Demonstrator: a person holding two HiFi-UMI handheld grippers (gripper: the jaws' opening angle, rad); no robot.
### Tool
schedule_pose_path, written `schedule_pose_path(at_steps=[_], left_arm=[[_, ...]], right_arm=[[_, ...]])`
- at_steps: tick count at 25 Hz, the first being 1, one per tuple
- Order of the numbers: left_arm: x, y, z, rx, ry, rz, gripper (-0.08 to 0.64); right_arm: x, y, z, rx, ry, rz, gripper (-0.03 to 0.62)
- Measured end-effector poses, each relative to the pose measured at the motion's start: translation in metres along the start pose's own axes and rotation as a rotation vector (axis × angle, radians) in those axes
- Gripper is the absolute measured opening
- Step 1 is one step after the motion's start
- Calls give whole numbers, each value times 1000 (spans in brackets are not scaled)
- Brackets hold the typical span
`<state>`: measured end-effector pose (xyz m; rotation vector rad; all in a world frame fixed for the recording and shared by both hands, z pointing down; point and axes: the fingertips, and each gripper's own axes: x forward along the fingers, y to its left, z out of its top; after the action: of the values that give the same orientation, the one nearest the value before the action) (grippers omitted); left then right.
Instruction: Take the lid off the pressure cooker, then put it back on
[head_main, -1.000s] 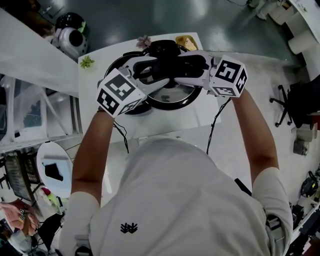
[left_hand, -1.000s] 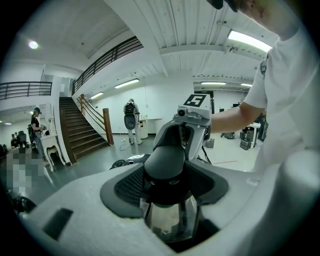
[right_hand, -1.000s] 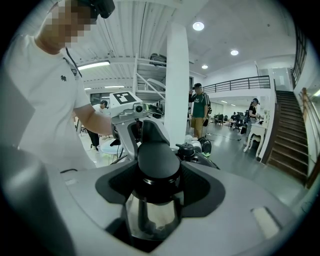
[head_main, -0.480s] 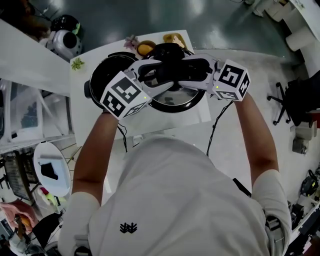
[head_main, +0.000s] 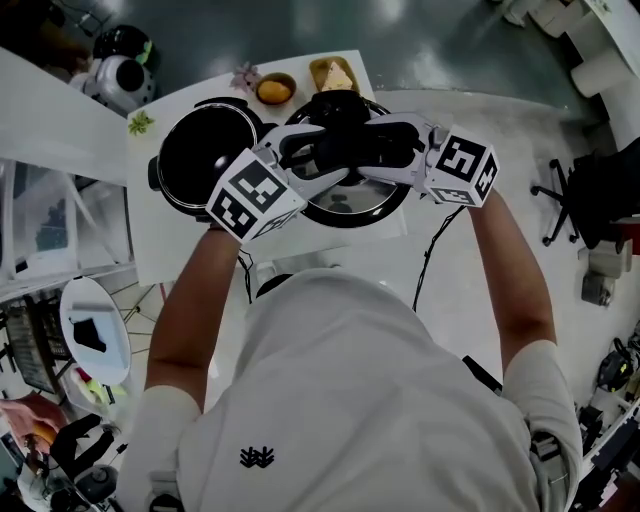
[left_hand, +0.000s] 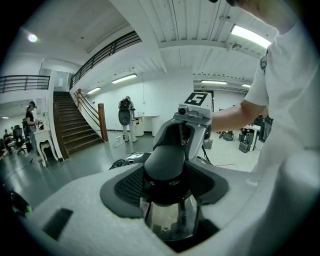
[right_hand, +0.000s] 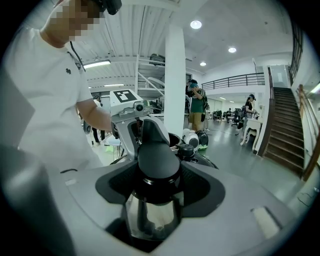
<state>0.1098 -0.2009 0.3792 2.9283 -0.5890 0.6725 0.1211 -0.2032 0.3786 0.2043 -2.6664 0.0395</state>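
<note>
The pressure cooker pot (head_main: 203, 150) stands open on the white table (head_main: 165, 250), its dark inside showing. To its right is the metal lid (head_main: 345, 208), carried by its black handle (head_main: 345, 142). My left gripper (head_main: 318, 152) reaches in from the left and is shut on that handle. My right gripper (head_main: 375, 145) grips it from the opposite side. In the left gripper view the handle (left_hand: 165, 161) fills the gap between the jaws of the left gripper (left_hand: 167, 177). The right gripper view shows the same handle (right_hand: 157, 159) clamped in the right gripper (right_hand: 156, 175). Whether the lid touches the table is hidden.
Two small dishes of food (head_main: 275, 89) (head_main: 335, 74) sit at the table's far edge, with a small flower (head_main: 243, 75) and a green plant (head_main: 140, 123). A round robot (head_main: 122, 75) stands on the floor beyond. An office chair (head_main: 570, 195) is at the right.
Both grippers have carried the lid to the right, off the pot. The pot's opening, partly covered before, now lies fully exposed to the left of the lid.
</note>
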Motion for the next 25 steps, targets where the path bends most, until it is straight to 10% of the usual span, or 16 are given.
schedule_pose_path(at_steps=[25], left_arm=[[80,-39,-109,-83,140,-44,259]], right_arm=[[24,20,-137,85,64,26,276]])
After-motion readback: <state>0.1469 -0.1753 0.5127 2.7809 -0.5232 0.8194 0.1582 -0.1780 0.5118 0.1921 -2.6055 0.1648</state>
